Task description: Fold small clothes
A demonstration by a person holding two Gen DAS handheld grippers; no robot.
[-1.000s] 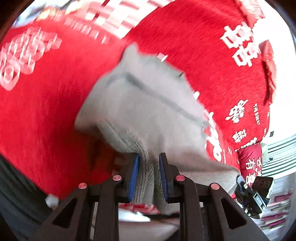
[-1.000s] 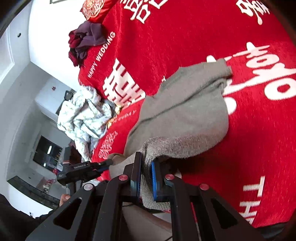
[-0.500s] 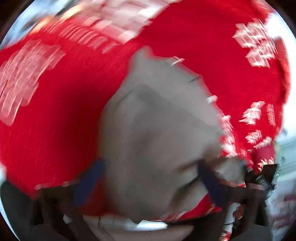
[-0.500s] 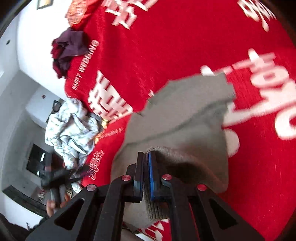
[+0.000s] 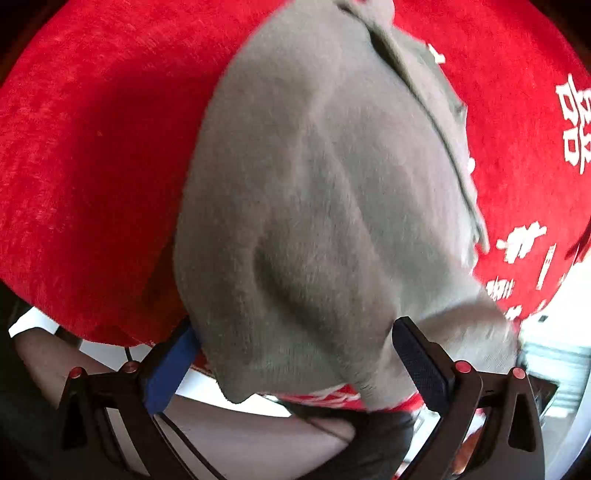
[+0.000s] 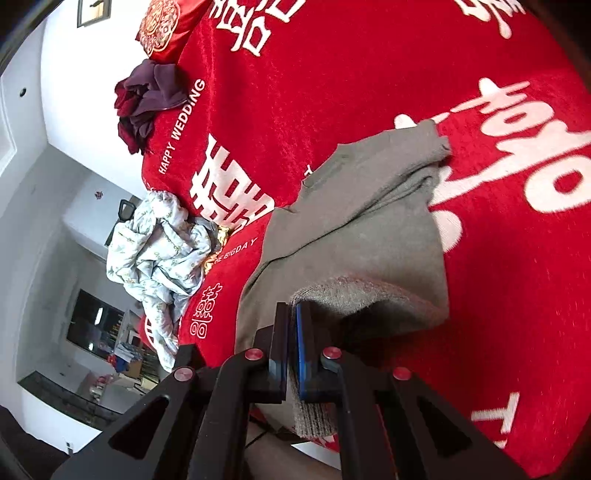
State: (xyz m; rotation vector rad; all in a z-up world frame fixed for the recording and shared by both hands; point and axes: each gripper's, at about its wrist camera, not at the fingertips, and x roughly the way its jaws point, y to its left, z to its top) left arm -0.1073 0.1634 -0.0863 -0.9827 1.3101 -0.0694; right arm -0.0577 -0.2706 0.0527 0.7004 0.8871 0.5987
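Observation:
A small grey knit sweater [image 5: 332, 192] lies on a red bedspread [image 5: 92, 147] with white lettering. In the left wrist view its near edge hangs over the bed's edge between the jaws of my left gripper [image 5: 295, 354], which stand wide open with the cloth loose between them. In the right wrist view the sweater [image 6: 369, 221] is spread flat with a sleeve at the far right. My right gripper [image 6: 291, 347] is shut on the sweater's ribbed hem, lifted and folded over near the bed's edge.
A crumpled pale floral garment [image 6: 159, 254] lies at the bed's left edge. A dark purple and maroon pile [image 6: 144, 99] sits further back, next to a red embroidered pillow [image 6: 162, 26]. The red bedspread [image 6: 369, 74] extends beyond the sweater.
My left gripper has opened and let go of the sweater's hem, and moved closer over the cloth. My right gripper has stayed shut on the hem.

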